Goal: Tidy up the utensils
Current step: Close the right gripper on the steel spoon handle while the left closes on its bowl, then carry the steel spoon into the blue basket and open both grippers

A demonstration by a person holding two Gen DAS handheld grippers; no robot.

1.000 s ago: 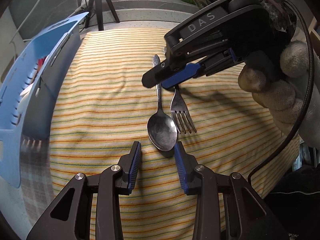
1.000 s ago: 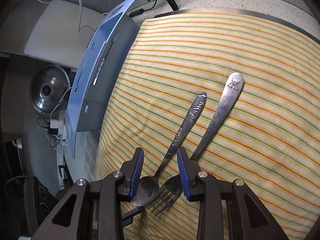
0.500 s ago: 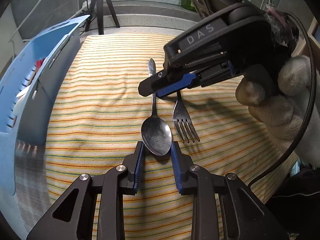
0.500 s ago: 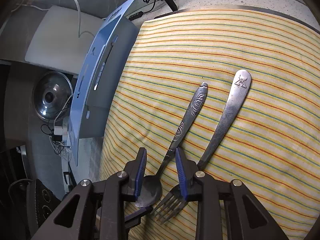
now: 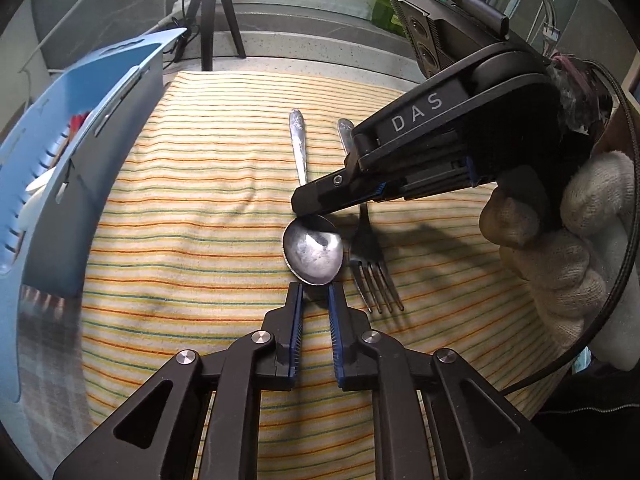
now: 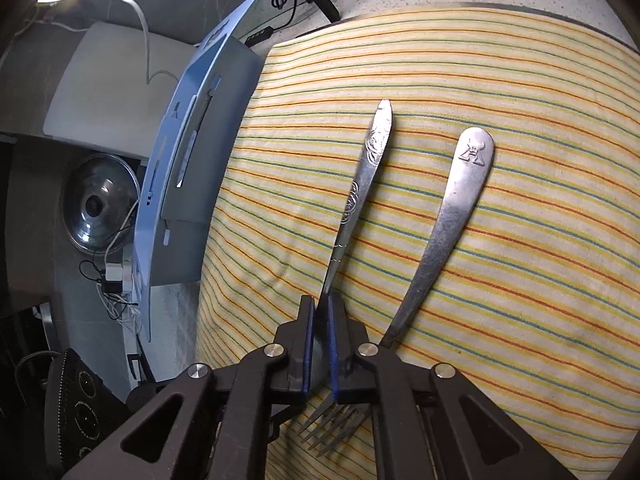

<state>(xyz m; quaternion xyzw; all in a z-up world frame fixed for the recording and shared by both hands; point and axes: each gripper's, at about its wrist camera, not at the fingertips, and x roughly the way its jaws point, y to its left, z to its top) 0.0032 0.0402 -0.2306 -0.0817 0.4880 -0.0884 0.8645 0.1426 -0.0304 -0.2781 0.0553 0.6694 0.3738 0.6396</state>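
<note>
A steel spoon (image 5: 313, 254) and a steel fork (image 5: 372, 268) lie side by side on a striped cloth (image 5: 180, 208). My right gripper (image 6: 320, 312) is shut on the spoon's neck (image 6: 334, 268), just above the bowl; it also shows in the left wrist view (image 5: 312, 210). The fork (image 6: 448, 232) lies free to its right, tines under the gripper. My left gripper (image 5: 315, 292) has its jaws narrowed to a small gap at the tip of the spoon's bowl, holding nothing.
A blue slotted utensil basket (image 5: 80, 120) stands at the cloth's left edge, also in the right wrist view (image 6: 192, 168). A tripod (image 5: 212, 12) stands behind the cloth. A pot lid (image 6: 100, 208) and cables lie beyond the basket.
My right gripper moved down and closed on the spoon's neck. My left gripper narrowed its jaws and drew close to the spoon's bowl tip.
</note>
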